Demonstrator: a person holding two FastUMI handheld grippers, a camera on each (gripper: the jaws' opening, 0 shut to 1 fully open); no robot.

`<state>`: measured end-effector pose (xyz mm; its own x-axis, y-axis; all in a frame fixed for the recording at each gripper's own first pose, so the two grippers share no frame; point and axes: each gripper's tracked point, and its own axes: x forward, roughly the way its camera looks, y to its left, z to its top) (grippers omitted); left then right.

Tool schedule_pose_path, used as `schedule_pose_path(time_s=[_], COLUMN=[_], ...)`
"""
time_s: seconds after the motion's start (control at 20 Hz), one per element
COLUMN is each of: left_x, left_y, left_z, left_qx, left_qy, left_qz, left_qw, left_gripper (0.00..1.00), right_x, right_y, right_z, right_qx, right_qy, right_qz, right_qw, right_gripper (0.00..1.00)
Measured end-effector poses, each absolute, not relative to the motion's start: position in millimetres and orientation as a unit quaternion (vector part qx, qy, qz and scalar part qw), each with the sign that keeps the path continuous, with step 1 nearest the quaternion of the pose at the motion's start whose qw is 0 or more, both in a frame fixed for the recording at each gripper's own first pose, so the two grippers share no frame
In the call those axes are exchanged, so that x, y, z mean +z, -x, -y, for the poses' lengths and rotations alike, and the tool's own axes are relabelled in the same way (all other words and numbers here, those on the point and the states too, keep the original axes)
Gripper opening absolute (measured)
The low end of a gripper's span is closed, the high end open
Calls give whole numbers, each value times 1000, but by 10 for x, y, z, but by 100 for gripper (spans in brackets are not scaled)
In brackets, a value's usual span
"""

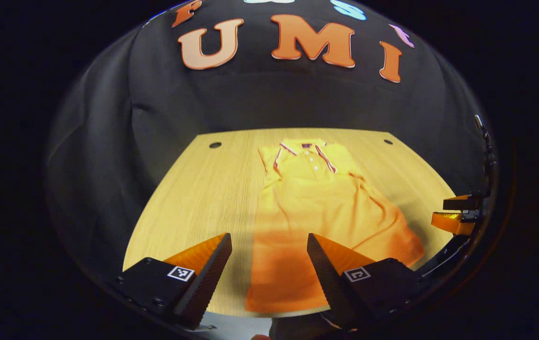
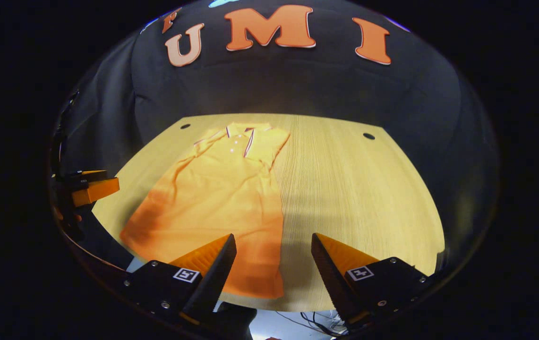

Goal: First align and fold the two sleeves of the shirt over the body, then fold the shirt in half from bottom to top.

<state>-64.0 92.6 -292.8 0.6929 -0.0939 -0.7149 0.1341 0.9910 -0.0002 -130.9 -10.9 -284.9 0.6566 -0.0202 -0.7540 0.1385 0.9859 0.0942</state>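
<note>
A yellow-orange polo shirt (image 1: pixel 316 208) lies flat on the wooden table (image 1: pixel 203 198), collar at the far end, hem near the front edge. Both sleeves look folded in over the body. My left gripper (image 1: pixel 269 245) hovers open above the hem's left corner, nothing between its fingers. In the right gripper view the shirt (image 2: pixel 222 198) lies left of centre, and my right gripper (image 2: pixel 274 248) stands open above the hem's right corner, holding nothing. The right gripper (image 1: pixel 456 215) also appears at the far right edge of the left gripper view; the left gripper (image 2: pixel 89 186) shows at the left edge of the right gripper view.
The table (image 2: pixel 354 198) has bare wood on either side of the shirt and two small dark holes (image 1: pixel 215 145) (image 2: pixel 369 136) near its back corners. Black cloth walls close in behind and at the sides. Cables (image 2: pixel 316 318) hang below the front edge.
</note>
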Motion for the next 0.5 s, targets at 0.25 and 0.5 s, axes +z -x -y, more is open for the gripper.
schedule_pose_path(time_s=[0.25, 0.5], left_x=[-3406, -3754], left_y=[837, 1132], left_z=[-1132, -1211], left_qx=[-46, -43], left_qy=[-28, -5], left_qz=[-477, -547], left_qw=[877, 836], left_gripper=[99, 99], right_x=[-3250, -3511], right_y=[1508, 1722], right_z=[-3, -85], right_qx=[-26, -20], right_qy=[-86, -94], right_qz=[-468, -514], right_qw=[879, 852], right_gripper=[98, 97])
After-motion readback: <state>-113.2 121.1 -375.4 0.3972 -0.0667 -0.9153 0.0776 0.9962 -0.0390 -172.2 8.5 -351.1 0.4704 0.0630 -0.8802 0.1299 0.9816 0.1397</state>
